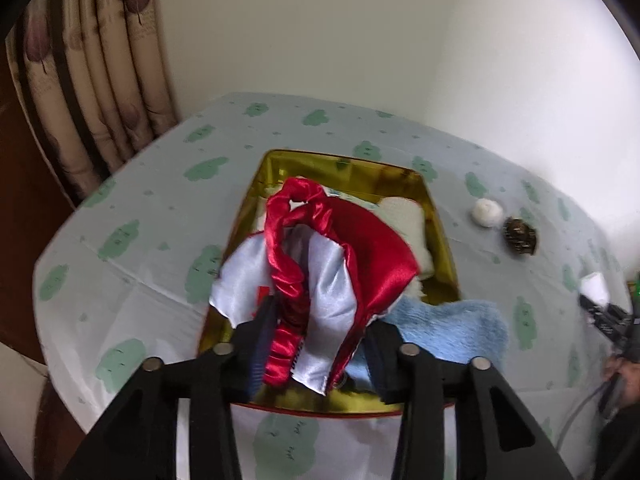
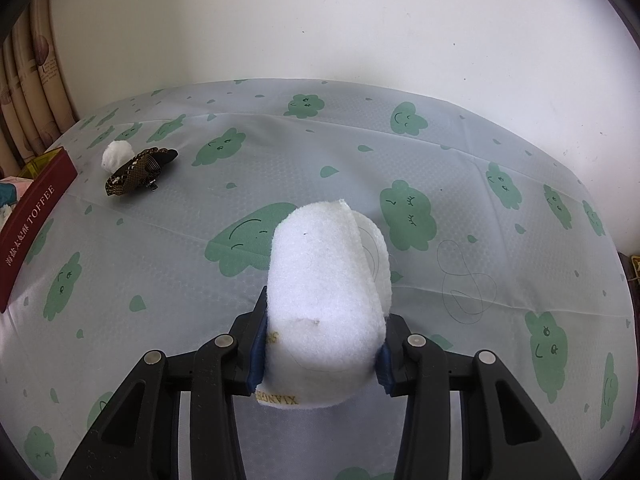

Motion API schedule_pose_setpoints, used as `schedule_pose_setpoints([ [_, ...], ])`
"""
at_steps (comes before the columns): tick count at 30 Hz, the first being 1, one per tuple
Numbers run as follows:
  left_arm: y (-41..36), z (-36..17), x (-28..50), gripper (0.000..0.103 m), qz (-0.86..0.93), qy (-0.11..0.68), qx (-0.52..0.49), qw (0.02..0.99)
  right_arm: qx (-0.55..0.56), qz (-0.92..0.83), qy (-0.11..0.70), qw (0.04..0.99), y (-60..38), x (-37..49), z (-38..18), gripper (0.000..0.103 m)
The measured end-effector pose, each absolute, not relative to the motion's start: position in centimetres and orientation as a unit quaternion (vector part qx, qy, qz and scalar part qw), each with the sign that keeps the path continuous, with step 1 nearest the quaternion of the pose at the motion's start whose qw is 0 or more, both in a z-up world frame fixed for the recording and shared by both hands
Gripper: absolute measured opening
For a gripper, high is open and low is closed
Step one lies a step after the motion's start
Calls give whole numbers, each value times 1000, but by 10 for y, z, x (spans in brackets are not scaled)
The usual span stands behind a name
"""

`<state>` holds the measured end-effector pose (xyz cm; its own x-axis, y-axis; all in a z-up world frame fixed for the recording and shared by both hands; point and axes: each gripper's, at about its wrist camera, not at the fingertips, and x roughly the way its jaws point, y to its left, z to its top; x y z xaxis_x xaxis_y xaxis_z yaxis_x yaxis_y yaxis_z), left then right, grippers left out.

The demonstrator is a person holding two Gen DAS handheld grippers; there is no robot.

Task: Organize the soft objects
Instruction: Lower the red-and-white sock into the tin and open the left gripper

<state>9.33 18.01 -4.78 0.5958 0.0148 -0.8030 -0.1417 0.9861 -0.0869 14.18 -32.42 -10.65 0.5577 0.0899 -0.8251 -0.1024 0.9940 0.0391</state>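
Observation:
My left gripper (image 1: 320, 336) is shut on a red and white satin cloth (image 1: 320, 264) and holds it over the gold tin box (image 1: 438, 216). In the box lie a cream towel (image 1: 404, 212) and a light blue fluffy cloth (image 1: 452, 328) that hangs over its right rim. My right gripper (image 2: 320, 344) is shut on a folded white sponge pad (image 2: 324, 296) and holds it above the table. A white cotton ball (image 2: 116, 154) and a brown patterned hair clip (image 2: 138, 170) lie on the table at the far left of the right wrist view.
The table carries a pale cloth with green cloud prints (image 2: 440, 168). The box's dark red side with TOFFEE lettering (image 2: 32, 224) shows at the left edge. Curtains (image 1: 84, 80) hang at the back left. The cotton ball (image 1: 487, 212) and clip (image 1: 520, 236) lie right of the box.

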Motion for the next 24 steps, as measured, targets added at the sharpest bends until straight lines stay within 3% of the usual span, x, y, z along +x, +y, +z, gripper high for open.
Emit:
schedule_pose_setpoints([
  [2,181,-45,90,54,37,442,-74,893,-7,54,467,882,-325,142,-107,40],
  [7,183,-33,81,60,17,430,-74,900,-8,53,467,883,-325,142,-107,41],
  [24,187,-3,73,61,12,361,-125,924,-11,49,467,883,-324,142,-107,43],
])
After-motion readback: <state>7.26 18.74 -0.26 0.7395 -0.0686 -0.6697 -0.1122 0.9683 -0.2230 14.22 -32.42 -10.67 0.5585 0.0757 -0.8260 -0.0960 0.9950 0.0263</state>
